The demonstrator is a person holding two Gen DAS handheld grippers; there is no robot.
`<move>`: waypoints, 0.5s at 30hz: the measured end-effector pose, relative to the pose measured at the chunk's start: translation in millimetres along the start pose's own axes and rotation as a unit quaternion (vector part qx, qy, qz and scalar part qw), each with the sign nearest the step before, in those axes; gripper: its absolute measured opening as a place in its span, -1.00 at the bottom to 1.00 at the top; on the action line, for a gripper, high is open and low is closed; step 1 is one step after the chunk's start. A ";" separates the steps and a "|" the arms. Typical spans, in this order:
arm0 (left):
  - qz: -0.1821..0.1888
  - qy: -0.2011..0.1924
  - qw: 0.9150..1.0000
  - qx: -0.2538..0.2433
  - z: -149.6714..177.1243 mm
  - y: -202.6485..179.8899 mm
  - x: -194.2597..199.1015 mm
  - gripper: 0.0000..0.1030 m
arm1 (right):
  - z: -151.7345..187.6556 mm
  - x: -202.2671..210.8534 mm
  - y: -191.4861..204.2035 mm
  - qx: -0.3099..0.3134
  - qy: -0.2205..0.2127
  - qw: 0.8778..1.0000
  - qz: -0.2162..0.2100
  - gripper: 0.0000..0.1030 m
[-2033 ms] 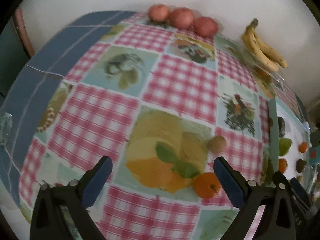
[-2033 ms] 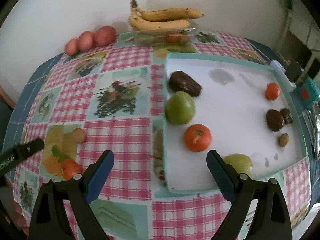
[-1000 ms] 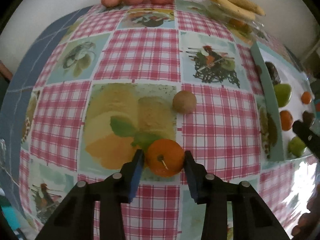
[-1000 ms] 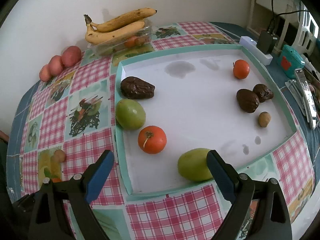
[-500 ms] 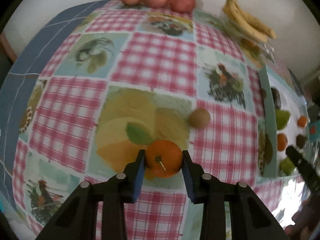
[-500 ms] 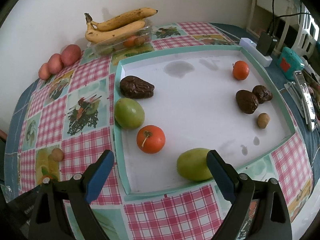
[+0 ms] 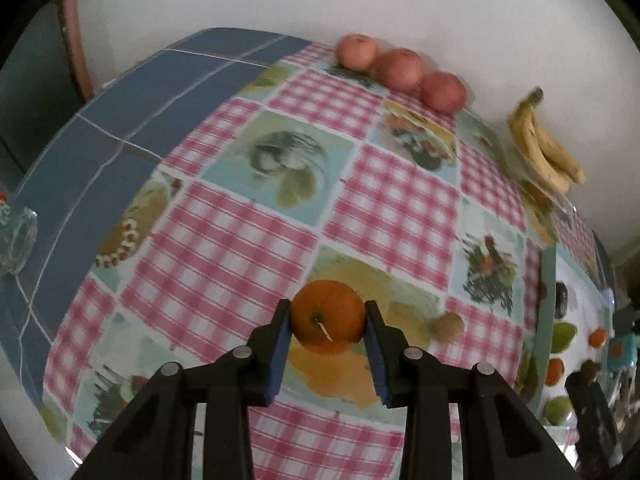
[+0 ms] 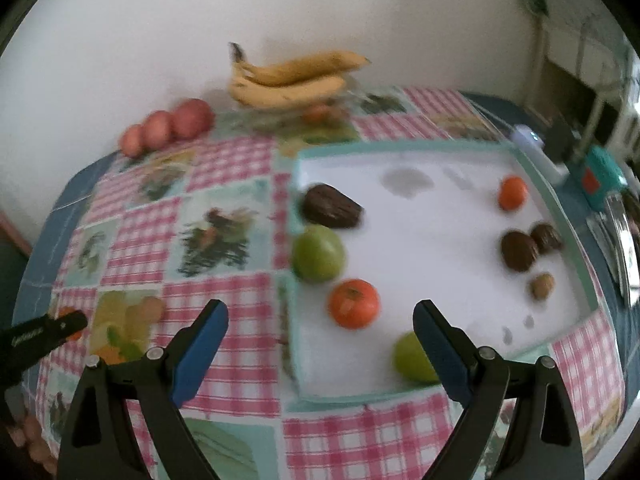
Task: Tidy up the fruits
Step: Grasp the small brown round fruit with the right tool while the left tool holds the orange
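Orange (image 7: 327, 313) clamped across its middle by left gripper (image 7: 326, 330), above tablecloth (image 7: 224, 248) — firm, round, smooth-skinned, likely to roll; hold looks sound. Right gripper (image 8: 320, 324) spread wide, empty, near tray (image 8: 432, 390)

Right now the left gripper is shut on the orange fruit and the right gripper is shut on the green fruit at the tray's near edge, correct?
Not quite. The left gripper is shut on the orange fruit, but the right gripper is open and holds nothing. The right wrist view shows its fingers spread wide above the tray, with the green fruit lying loose beside one finger.
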State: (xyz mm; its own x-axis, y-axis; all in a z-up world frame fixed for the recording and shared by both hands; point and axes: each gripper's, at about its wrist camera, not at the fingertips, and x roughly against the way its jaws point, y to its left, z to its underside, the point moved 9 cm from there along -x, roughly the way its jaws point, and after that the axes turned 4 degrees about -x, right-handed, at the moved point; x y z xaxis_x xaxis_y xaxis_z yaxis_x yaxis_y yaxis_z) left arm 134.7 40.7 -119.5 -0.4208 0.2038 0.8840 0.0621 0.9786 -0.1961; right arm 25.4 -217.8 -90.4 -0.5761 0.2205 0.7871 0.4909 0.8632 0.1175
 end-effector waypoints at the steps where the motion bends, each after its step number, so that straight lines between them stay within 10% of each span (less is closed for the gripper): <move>1: 0.001 -0.002 1.000 0.006 -0.5 3.0 1.1 -0.28 | -0.8 0.9 6.0 0.010 -0.003 1.000 -0.005 0.82; 15: -0.015 -0.003 0.998 0.065 -11.8 41.3 -12.4 -0.28 | 17.1 -10.6 78.7 0.129 0.010 0.990 -0.054 0.82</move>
State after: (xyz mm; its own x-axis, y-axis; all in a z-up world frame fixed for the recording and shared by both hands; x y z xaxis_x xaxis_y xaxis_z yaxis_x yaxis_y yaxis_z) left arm 153.2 78.9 -133.5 -0.4252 0.1749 0.8880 -0.0673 0.9723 -0.2238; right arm 59.0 -144.4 -99.9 -0.6012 0.1134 0.7910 0.2419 0.9693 0.0449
